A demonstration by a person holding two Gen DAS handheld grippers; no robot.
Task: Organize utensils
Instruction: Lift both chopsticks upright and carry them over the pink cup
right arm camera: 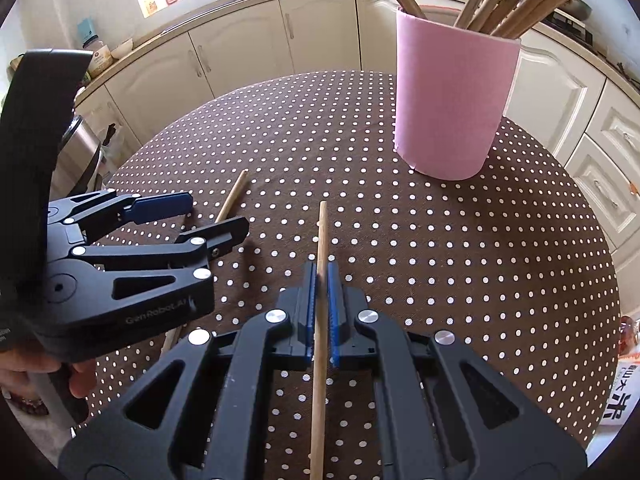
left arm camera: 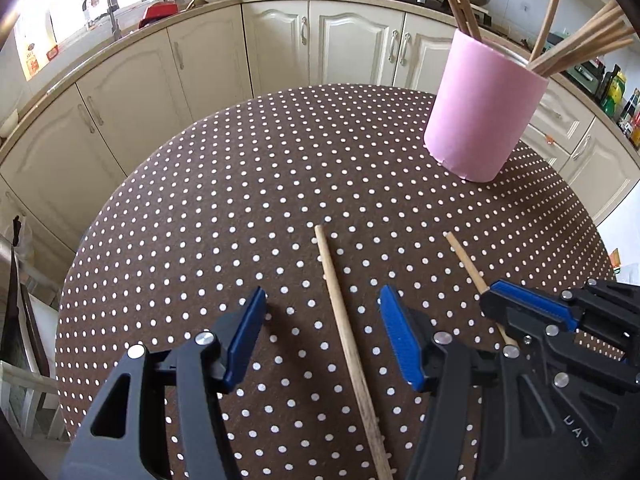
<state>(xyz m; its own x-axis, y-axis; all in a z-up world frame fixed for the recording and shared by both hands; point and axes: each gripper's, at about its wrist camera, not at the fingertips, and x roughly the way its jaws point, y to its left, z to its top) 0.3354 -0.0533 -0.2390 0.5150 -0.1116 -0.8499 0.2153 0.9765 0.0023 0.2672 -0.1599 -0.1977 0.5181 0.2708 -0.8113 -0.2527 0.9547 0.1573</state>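
On the round table under its brown, white-dotted cloth (left arm camera: 280, 152), my right claw (right arm camera: 321, 304) is pinched on a slim wooden chopstick (right arm camera: 320, 344). My left claw (left arm camera: 322, 336) stands spread over a second wooden chopstick (left arm camera: 348, 344) lying flat, untouched. Farther back, a pink cylindrical holder (left arm camera: 480, 112) stands upright with more sticks inside.

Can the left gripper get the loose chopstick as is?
Probably yes. The left gripper is open and straddles the chopstick lying on the table; nothing sits between its pads.
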